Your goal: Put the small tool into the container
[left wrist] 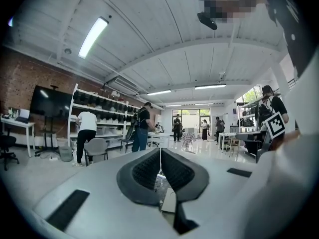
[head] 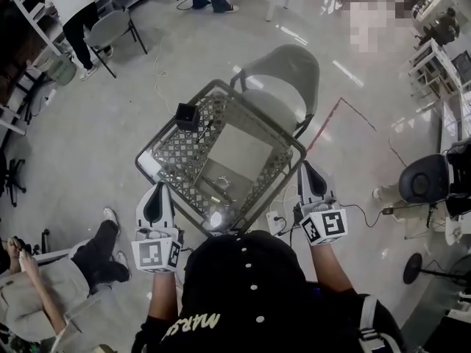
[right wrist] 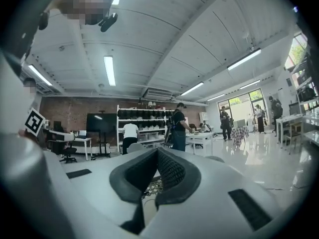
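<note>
Distance favoured the left side: the black container (head: 188, 115) stood on the far-left part of the table (head: 261, 115), at about 12 o'clock from the left tongs (head: 160, 188) and 10 o'clock from the right tongs (head: 305, 166). What looked like the small tool (head: 223, 184), a pale speck toward the table's near edge, lay between them, at 3 o'clock from the left tongs; its long axis was too small to read. Both tongs were closed with nothing between their pads, each held just beside the table's near corner.
</note>
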Available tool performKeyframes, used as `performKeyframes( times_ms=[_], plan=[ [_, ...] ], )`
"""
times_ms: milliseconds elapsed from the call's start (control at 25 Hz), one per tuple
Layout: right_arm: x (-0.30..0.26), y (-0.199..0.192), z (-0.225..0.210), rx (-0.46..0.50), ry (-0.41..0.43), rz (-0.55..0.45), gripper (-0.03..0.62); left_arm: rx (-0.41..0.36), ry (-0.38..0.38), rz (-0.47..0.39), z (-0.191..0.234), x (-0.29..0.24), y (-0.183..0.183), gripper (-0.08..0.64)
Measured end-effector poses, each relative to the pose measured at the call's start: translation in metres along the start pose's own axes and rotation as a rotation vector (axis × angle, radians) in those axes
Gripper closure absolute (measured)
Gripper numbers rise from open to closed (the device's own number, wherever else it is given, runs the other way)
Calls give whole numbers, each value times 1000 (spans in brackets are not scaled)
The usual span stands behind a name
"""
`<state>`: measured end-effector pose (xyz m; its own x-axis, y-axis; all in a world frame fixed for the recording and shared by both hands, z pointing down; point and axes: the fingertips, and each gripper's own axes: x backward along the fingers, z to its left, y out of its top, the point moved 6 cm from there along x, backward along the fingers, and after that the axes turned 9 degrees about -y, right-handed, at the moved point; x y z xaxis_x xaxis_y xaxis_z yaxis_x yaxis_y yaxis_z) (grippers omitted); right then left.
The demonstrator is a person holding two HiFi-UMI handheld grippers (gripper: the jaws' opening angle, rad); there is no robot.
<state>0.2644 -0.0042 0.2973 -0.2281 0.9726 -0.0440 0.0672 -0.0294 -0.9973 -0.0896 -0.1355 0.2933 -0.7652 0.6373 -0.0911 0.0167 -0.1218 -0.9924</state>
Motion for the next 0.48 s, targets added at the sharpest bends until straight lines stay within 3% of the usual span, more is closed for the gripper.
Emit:
performKeyframes(
  times_ms=[480],
  plan=[
    [-8, 13, 15, 3, 71, -24, 580, 10, 4, 6, -4, 0, -3, 529]
  ],
)
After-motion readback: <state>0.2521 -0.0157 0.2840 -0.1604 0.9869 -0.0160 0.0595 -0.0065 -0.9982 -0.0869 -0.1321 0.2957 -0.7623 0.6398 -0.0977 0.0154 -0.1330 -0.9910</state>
